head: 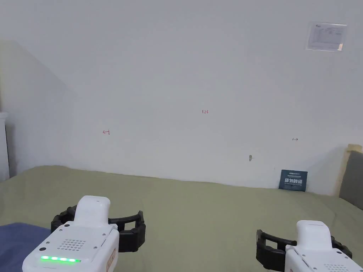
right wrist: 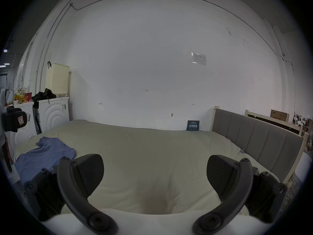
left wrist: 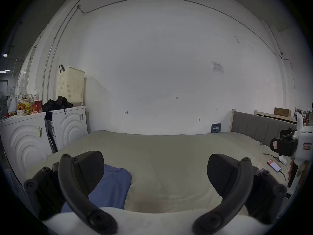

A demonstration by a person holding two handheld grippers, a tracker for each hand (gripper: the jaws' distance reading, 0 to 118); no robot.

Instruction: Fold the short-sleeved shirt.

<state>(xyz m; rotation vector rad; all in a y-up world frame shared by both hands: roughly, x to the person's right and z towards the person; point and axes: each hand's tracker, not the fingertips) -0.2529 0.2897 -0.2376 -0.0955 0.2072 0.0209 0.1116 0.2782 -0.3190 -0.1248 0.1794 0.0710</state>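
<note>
Hovering at the lower left of the head view, the left gripper [head: 117,230] has its jaws spread wide and grips nothing; in its own view the same wide gap shows above the bed [left wrist: 169,154]. At the lower right of the head view the right gripper [head: 301,248] is likewise held above the bedding, and its own view shows its jaws fully apart with nothing between them.

The blue short-sleeved shirt [right wrist: 44,155] lies on the pale green bed cover at the left side of the bed, partly folded with one rumpled end toward the wall. In the left gripper view it sits at lower left, just behind the left jaw; in the head view a corner of it shows at the bottom left edge.

A phone [left wrist: 273,165] with a cable lies on the cover at the right of the left gripper view.

Farther off, a grey padded headboard [right wrist: 254,137] stands at right, white machines [left wrist: 67,128] with a cream basket [left wrist: 70,84] on top at left, and a white wall [head: 198,88] behind.
</note>
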